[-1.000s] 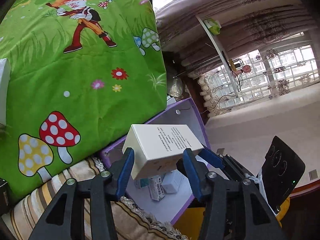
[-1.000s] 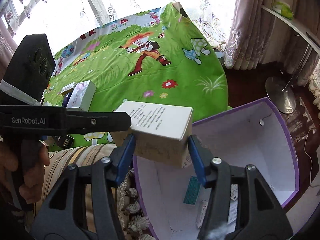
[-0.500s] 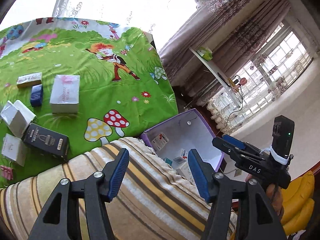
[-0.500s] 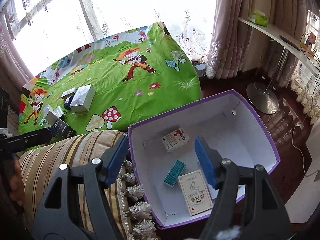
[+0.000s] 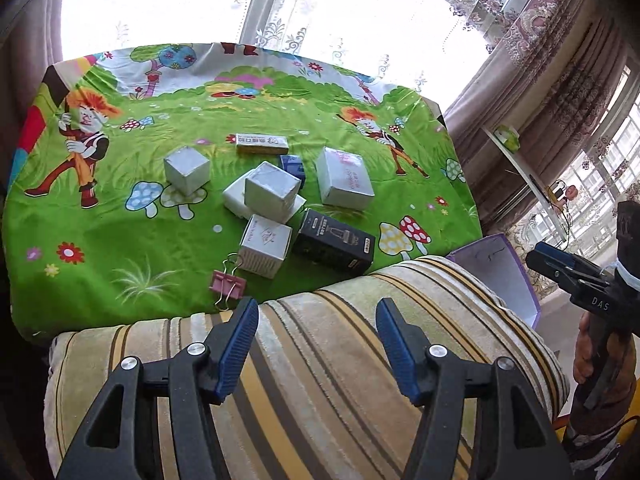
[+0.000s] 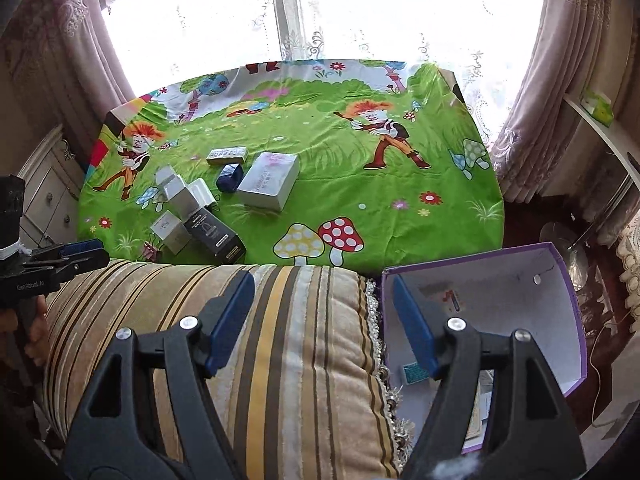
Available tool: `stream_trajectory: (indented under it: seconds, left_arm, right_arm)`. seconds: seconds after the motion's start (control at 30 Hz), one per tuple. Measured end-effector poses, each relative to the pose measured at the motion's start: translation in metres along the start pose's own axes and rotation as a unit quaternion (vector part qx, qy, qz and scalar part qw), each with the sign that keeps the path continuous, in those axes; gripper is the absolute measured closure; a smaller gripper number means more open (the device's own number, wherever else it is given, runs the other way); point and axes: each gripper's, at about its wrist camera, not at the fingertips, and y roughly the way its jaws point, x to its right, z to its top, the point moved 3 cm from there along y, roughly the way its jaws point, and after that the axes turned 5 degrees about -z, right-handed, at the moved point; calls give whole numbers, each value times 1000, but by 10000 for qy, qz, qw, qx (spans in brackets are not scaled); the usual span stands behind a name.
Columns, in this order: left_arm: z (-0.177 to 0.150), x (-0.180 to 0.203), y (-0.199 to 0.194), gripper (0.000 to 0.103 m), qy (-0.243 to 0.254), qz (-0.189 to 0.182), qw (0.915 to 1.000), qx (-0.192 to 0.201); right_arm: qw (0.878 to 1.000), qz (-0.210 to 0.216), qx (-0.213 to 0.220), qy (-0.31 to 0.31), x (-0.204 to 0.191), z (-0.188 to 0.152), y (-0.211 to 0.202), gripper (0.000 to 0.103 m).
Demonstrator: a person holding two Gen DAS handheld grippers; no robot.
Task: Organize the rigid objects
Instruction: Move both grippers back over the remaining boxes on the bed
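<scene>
Several small boxes lie on the green cartoon cloth [image 5: 120,240]: a black box [image 5: 334,245] [image 6: 214,236], a large white box [image 5: 345,178] [image 6: 269,180], a silver cube [image 5: 187,169], a white cube [image 5: 265,245], a flat gold box [image 5: 262,143] and a pink binder clip [image 5: 228,284]. The purple-edged box [image 6: 520,300] sits at the right and holds a few small packets [image 6: 412,372]. My left gripper [image 5: 314,344] is open and empty over the striped cushion. My right gripper [image 6: 322,320] is open and empty, between the cushion and the purple box.
A striped cushion [image 6: 260,340] lies along the near edge of the cloth. Curtains [image 6: 540,80] and a bright window stand behind. A shelf [image 6: 600,120] is at the right, a white cabinet [image 6: 44,200] at the left. The right gripper shows in the left wrist view [image 5: 560,268].
Both grippers held a white box over the purple box a second ago. Both are now open and empty and have pulled back above the cushion, facing the cloth.
</scene>
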Motion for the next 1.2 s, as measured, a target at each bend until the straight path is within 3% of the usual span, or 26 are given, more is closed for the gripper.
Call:
stream_trajectory:
  seconds: [0.3,0.6,1.2]
  left_arm:
    - [-6,-27,1,41,174,445,9985,-258]
    - [-2,-44,28,57,130,599,9953,-744]
    - [14,-56,83,57,392,889,9853,-1404]
  right_arm:
    - [9968,56,-225,-758,-51,14,29,28]
    - [9882,36,-650,-1390,-89,17,77,29]
    - [9714,-102,-975,-2162,-129,30,142,29]
